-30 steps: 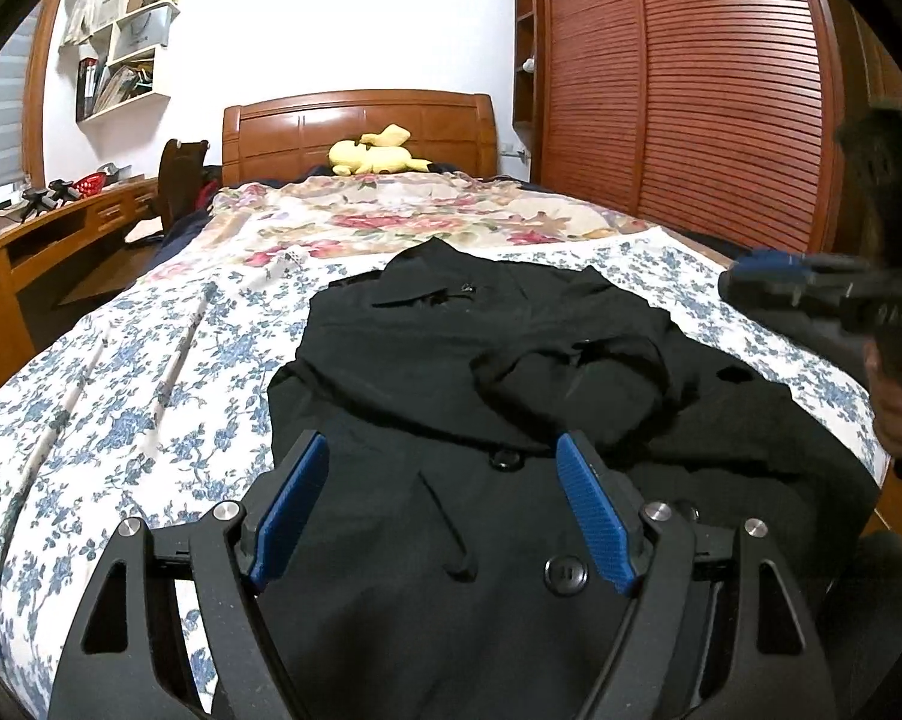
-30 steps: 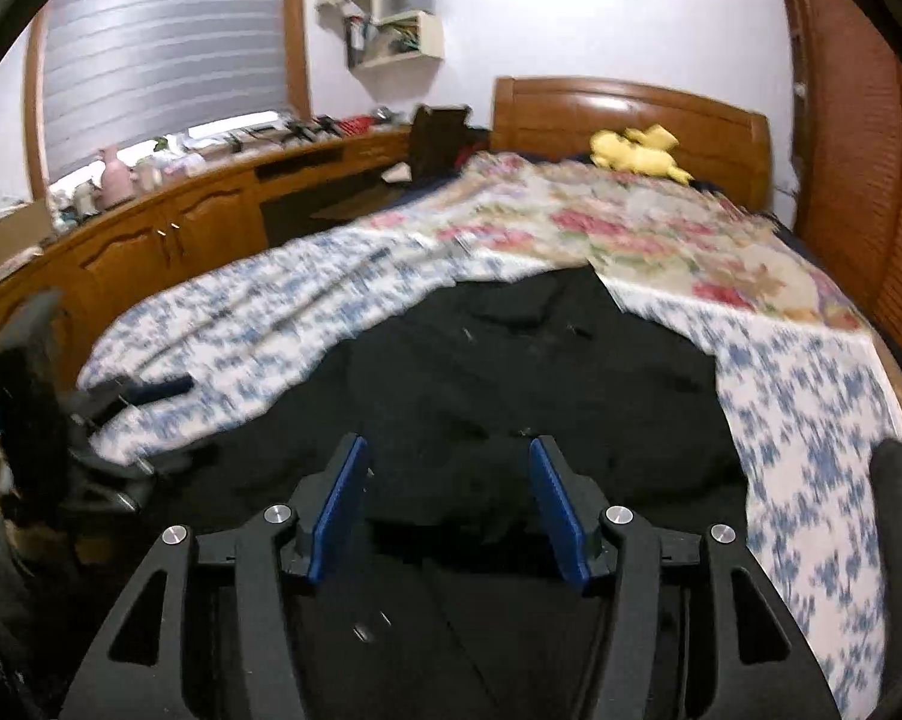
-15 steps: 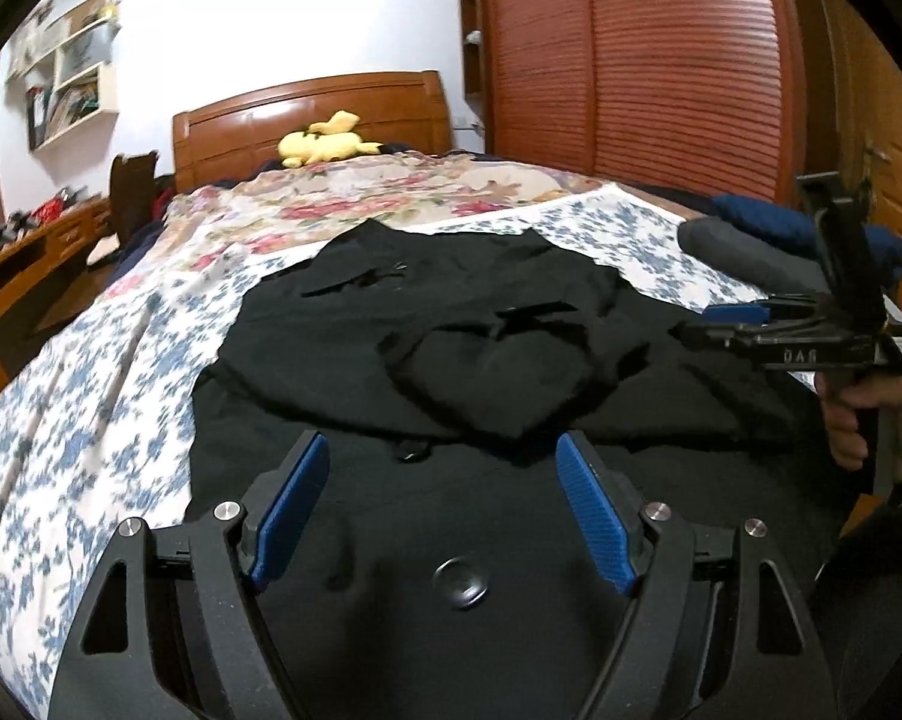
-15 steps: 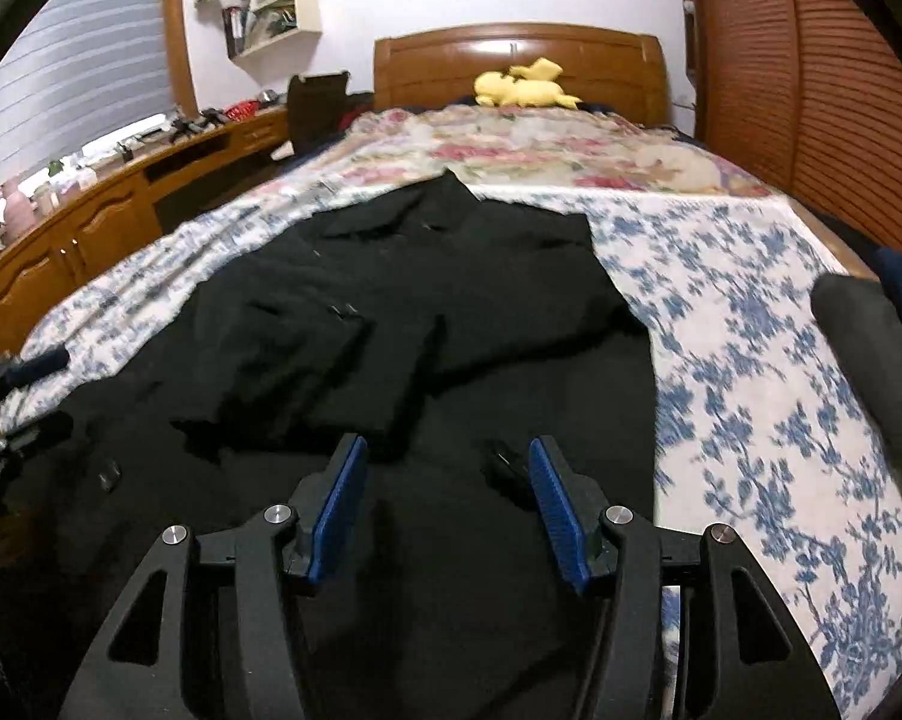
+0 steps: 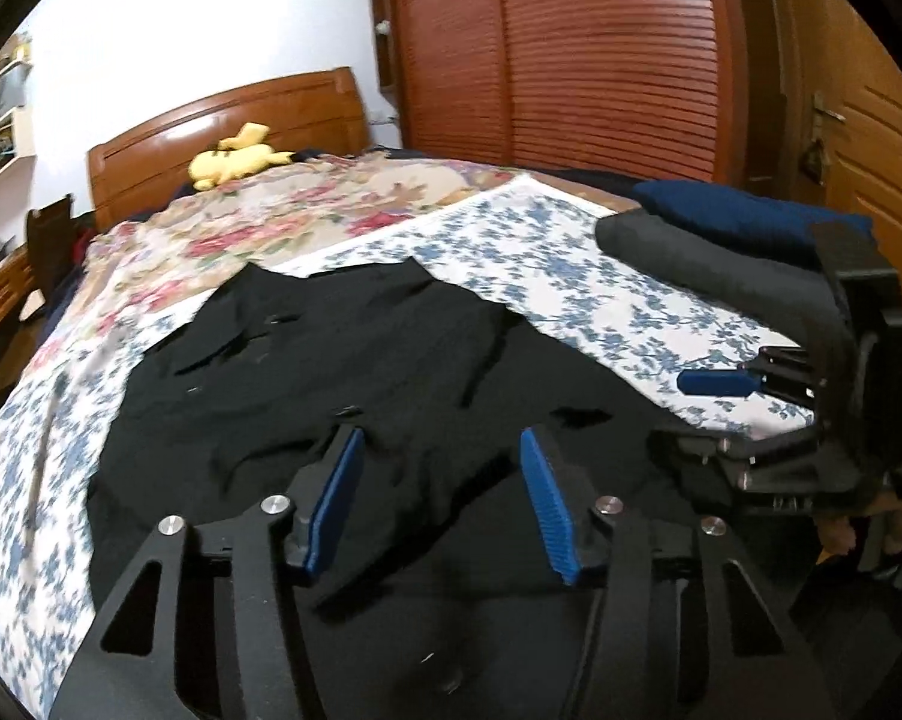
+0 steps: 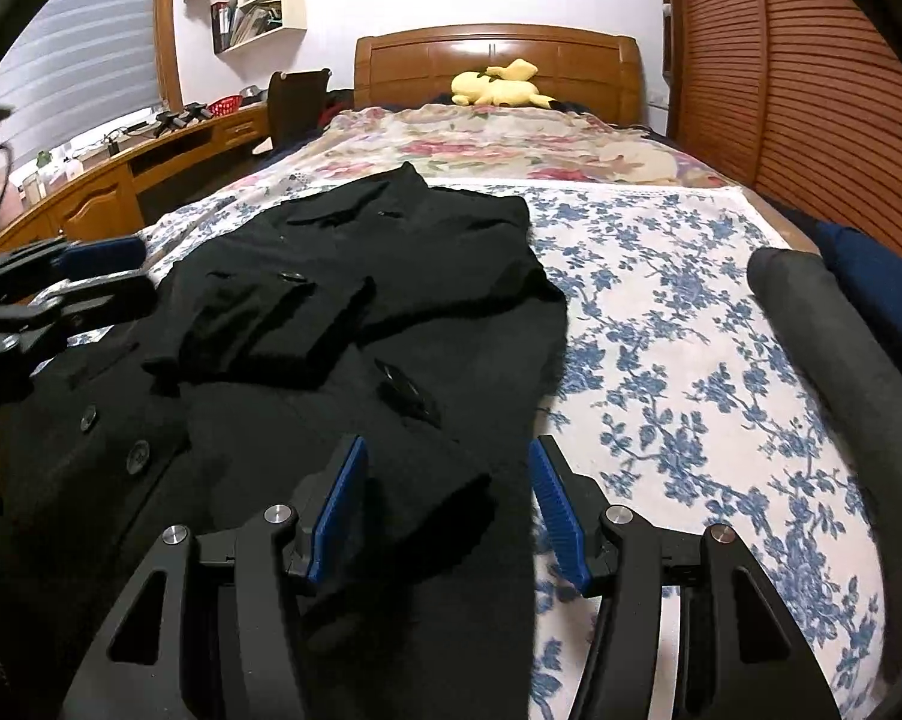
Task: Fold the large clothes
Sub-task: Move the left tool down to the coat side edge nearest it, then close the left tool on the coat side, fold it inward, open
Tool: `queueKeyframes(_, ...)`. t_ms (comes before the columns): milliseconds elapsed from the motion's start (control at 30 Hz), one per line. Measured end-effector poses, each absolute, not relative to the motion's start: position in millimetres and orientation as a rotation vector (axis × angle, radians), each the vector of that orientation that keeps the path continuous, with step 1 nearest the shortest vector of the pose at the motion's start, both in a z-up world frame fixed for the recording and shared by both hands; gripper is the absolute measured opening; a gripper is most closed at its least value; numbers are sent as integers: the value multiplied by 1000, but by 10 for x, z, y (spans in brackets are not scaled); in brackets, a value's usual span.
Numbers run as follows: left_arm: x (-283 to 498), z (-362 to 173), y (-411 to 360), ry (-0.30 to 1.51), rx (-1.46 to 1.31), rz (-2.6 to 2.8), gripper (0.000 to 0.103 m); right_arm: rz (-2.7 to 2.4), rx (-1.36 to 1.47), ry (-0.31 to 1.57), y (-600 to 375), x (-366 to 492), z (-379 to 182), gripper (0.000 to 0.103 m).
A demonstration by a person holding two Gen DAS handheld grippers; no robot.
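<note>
A large black button coat (image 5: 355,372) lies spread on the flowered bedsheet, collar toward the headboard, sleeves folded across its front; it also shows in the right wrist view (image 6: 355,312). My left gripper (image 5: 439,498) is open and empty, low over the coat's lower part. My right gripper (image 6: 448,510) is open and empty over the coat's right edge, one sleeve cuff (image 6: 427,486) between its fingers. The right gripper also appears at the right of the left wrist view (image 5: 769,390), and the left gripper at the left of the right wrist view (image 6: 61,282).
A dark grey roll (image 6: 835,348) and a navy folded cloth (image 5: 745,219) lie at the bed's right edge. A yellow plush toy (image 6: 499,84) sits by the wooden headboard (image 6: 499,60). A wooden desk (image 6: 91,198) runs along the left; a slatted wardrobe (image 5: 607,54) stands right.
Both grippers have swung to the right and come lower over the coat. The right gripper now straddles the sleeve cuff at the coat's right edge. Both stay open.
</note>
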State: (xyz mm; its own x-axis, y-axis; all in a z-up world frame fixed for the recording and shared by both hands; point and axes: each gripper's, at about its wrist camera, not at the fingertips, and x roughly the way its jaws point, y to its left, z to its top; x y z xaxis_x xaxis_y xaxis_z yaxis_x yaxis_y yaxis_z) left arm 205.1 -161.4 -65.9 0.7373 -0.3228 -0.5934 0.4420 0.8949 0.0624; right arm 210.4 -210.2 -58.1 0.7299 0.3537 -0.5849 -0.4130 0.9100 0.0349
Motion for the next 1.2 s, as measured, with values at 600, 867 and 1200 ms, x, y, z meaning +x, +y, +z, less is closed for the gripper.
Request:
queueKeyframes(600, 2579, -1289, -1978, 831, 388, -273, 20, 434, -106, 604, -2294, 1887, -432, 58)
queueKeyframes(867, 2330, -809, -1588, 698, 283, -271, 5, 442, -113, 610, -2172, 1953, -428, 58)
queueKeyframes(1200, 2044, -352, -939, 582, 228, -200, 5, 453, -138, 629, -1849, 2158, -444, 58)
